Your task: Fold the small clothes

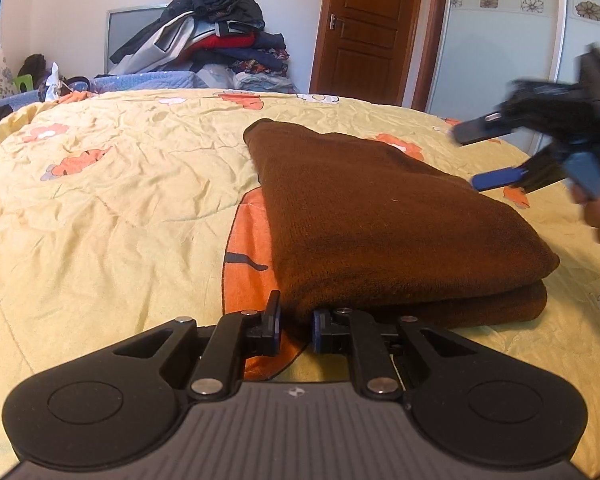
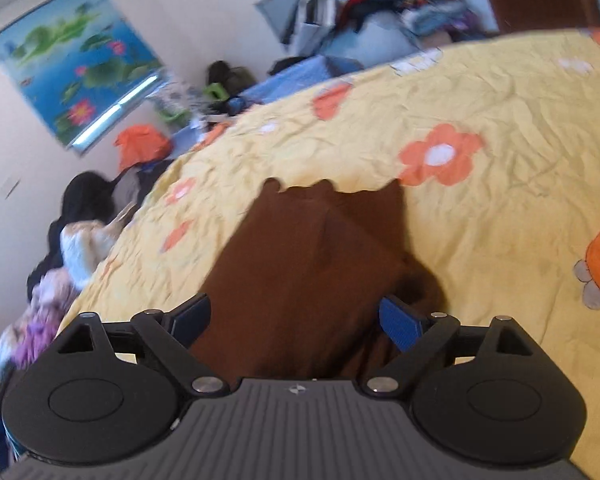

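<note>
Left gripper [image 1: 296,326], angled down, pinches the brown garment's [image 1: 380,216] near corner; right gripper [image 2: 296,318], blurred, gapes above it

Brown garment [image 2: 300,272] on yellow quilt [image 2: 500,120]

Brown knit on a yellow flowered quilt

The folded garment [image 1: 380,216] is plain dark brown. The quilt [image 1: 120,184] is pale yellow, printed with orange flowers that have white centres and one larger orange cartoon shape. Both grippers are black with blue pads. The door [image 1: 368,28] is reddish-brown wood; the wall poster [image 2: 72,68] shows green leaves and pink lotus blooms on blue.
</note>
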`<state>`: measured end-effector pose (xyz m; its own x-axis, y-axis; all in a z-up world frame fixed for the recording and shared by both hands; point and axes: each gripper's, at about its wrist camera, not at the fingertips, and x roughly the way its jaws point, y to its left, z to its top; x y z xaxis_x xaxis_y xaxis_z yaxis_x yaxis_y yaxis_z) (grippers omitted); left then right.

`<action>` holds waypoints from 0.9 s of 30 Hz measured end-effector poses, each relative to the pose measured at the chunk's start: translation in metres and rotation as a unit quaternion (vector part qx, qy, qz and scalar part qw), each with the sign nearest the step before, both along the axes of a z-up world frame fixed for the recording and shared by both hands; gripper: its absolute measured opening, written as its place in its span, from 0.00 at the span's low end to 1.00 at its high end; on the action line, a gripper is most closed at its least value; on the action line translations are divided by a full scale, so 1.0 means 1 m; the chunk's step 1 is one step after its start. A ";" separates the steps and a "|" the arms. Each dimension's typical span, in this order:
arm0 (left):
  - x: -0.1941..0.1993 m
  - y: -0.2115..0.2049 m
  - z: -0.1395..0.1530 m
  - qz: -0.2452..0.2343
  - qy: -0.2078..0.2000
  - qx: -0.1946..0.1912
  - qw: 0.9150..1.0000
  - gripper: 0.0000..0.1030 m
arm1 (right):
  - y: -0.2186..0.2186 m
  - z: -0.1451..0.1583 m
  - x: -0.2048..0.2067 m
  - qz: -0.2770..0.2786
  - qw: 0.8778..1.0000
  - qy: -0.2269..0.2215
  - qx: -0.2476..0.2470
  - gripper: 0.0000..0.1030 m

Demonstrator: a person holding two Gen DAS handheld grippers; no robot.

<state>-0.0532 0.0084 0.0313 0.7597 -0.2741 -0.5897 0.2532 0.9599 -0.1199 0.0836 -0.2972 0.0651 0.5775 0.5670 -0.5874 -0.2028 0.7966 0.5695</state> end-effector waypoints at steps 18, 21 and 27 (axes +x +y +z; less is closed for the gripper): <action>-0.015 0.049 0.012 -0.021 0.044 -0.140 0.989 0.24 | -0.007 -0.004 -0.034 -0.007 0.999 -0.031 -0.003 1.00; -0.002 0.084 0.010 0.002 0.082 -0.267 0.960 0.76 | -0.035 -0.021 -0.054 -0.018 0.994 0.021 0.104 1.00; 0.051 0.077 -0.011 0.001 0.164 -0.338 0.927 0.75 | -0.032 -0.051 -0.064 -0.004 0.984 0.085 0.154 0.96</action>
